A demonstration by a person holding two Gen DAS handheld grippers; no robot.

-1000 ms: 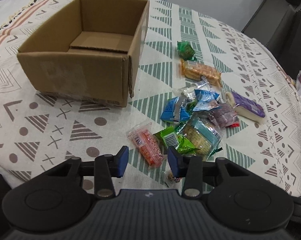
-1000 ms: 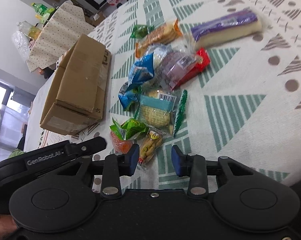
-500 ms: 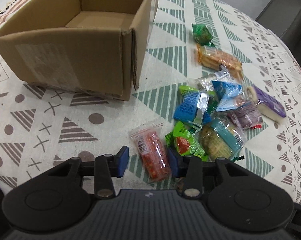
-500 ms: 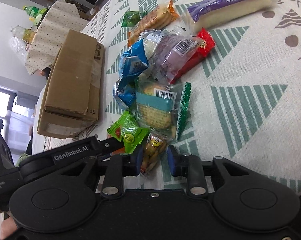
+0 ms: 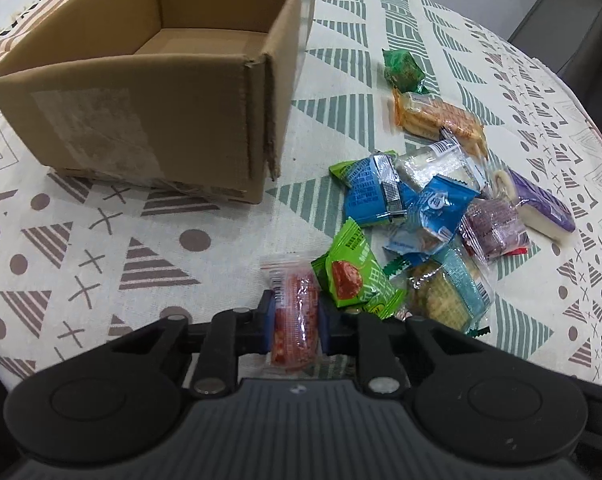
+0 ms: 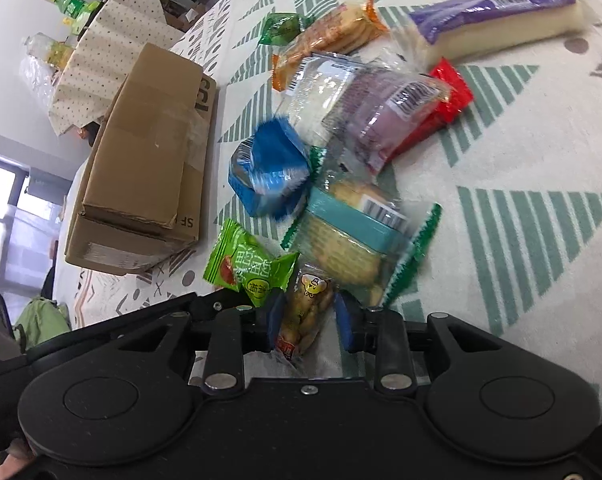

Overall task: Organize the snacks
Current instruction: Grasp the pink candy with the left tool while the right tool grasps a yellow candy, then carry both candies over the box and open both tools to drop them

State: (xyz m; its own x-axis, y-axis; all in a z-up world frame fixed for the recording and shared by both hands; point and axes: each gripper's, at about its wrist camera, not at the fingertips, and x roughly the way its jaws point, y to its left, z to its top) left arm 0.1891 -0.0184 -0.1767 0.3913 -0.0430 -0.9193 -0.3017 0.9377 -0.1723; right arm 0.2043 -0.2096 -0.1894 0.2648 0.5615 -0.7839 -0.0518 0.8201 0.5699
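Fingers of the left gripper (image 5: 294, 326) pinch the red snack packet (image 5: 294, 320); those of the right gripper (image 6: 307, 326) straddle a peanut packet (image 6: 304, 314), not clearly clamped.
Both packets lie lengthwise along the fingers at the pile's near edge; the empty cardboard box (image 5: 149, 92) stands far-left, nearer the left gripper.

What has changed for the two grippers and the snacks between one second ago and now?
The left gripper moved forward and shut on the clear packet of red snack. The right gripper advanced too, its pads now around the clear packet of yellow-brown snack, not clearly pinching. The brown cardboard box is still empty; the pile stayed.
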